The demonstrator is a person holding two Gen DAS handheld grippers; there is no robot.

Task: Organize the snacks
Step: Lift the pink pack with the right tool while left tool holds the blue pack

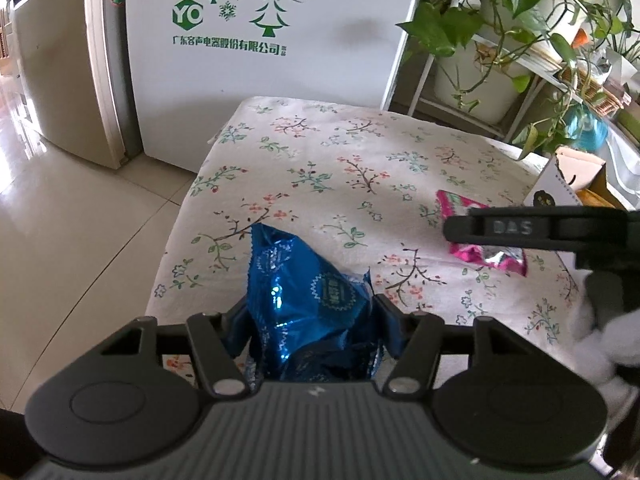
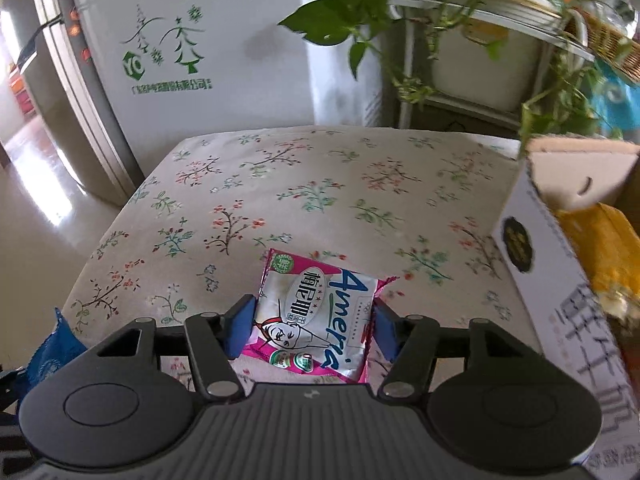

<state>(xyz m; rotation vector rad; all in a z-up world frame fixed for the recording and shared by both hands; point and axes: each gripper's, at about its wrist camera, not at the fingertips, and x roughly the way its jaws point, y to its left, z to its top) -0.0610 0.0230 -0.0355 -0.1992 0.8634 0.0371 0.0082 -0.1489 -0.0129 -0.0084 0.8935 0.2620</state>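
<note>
Holding one snack packet in each gripper above the flowered tablecloth (image 1: pixel 344 148).

At the far left stood a white appliance (image 1: pixel 248 80) printed with green trees, its side facing the table. Nearer, the left gripper (image 1: pixel 310 316) was closed as far as it went on a crinkled blue foil packet (image 1: pixel 304 292), the blue pads pressing both sides so the foil bunched between them. To the right, the right gripper (image 2: pixel 314 324) had its pads against the two edges of a pink and white packet (image 2: pixel 316 316), jaws only partly open, gripping it flat; in the left wrist view that packet lay beneath the gripper's black finger (image 1: pixel 516 228), and whether it was touching the cloth could not be told. Just beside it on the right stood an open white cardboard box (image 2: pixel 560 280) with something yellow (image 2: pixel 604 248) inside. Behind the box, leafy potted plants (image 2: pixel 460 32) sat on a white stand.
</note>
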